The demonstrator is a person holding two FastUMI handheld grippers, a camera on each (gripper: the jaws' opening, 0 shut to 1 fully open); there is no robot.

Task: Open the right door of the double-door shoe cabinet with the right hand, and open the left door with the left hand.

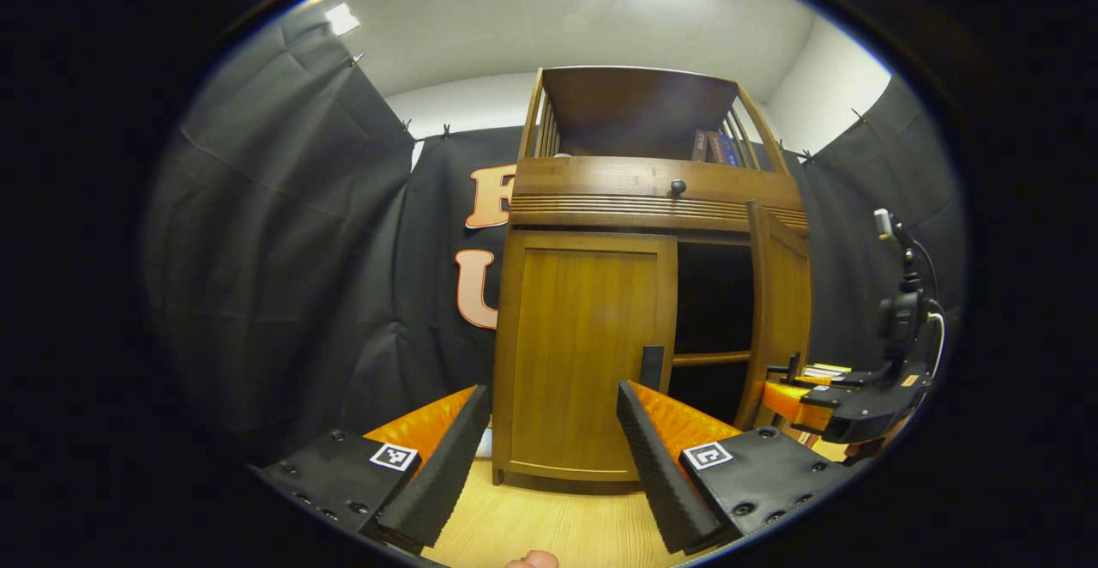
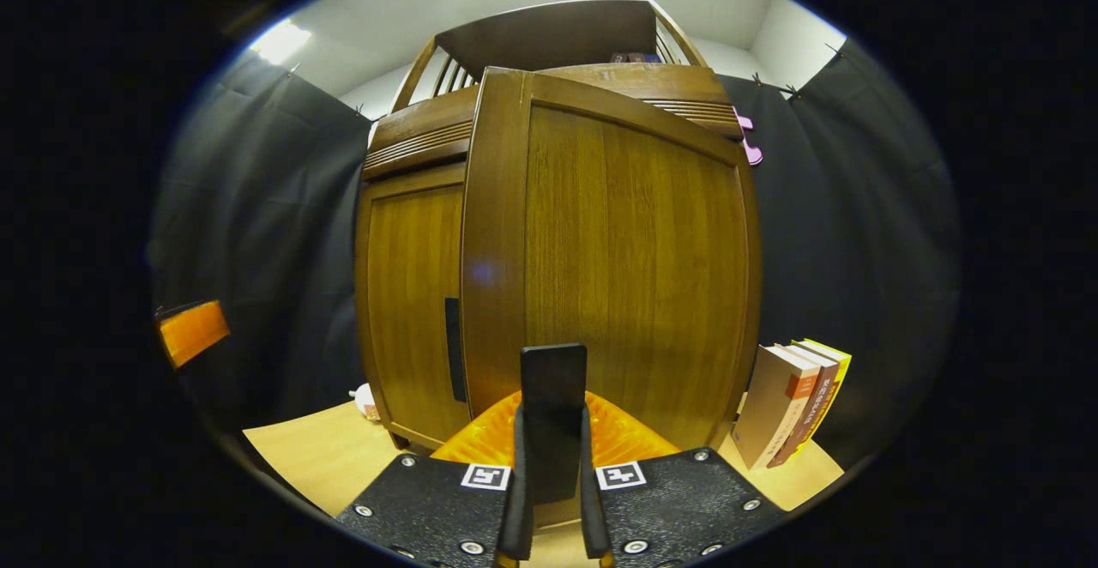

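Here the shoe cabinet [image 1: 600, 328] stands on a light wooden table [image 1: 549, 525] against the black cloth wall. In the left gripper view the left hand-held gripper [image 1: 553, 431] is spread wide, with nothing between its fingers, and it points at the left door [image 1: 583, 353], which is closed. The dark handle [image 1: 652, 366] of this door sits at its right edge, just above the gripper's right finger. The right door [image 1: 782, 311] is swung out, and the dark inside of the cabinet with one shelf [image 1: 710, 359] shows between the two doors. At the right of this view the right hand-held gripper [image 1: 802, 388] is near the lower edge of the open door. In the right gripper view the right hand-held gripper [image 2: 552, 465] is pinching the dark handle [image 2: 553, 405] of the right door [image 2: 626, 268], with both fingers pressed on its sides, and the door panel is very close to the camera. The left door [image 2: 412, 302] is behind it at the left. A few books [image 2: 793, 413] lean beside the cabinet at the right.
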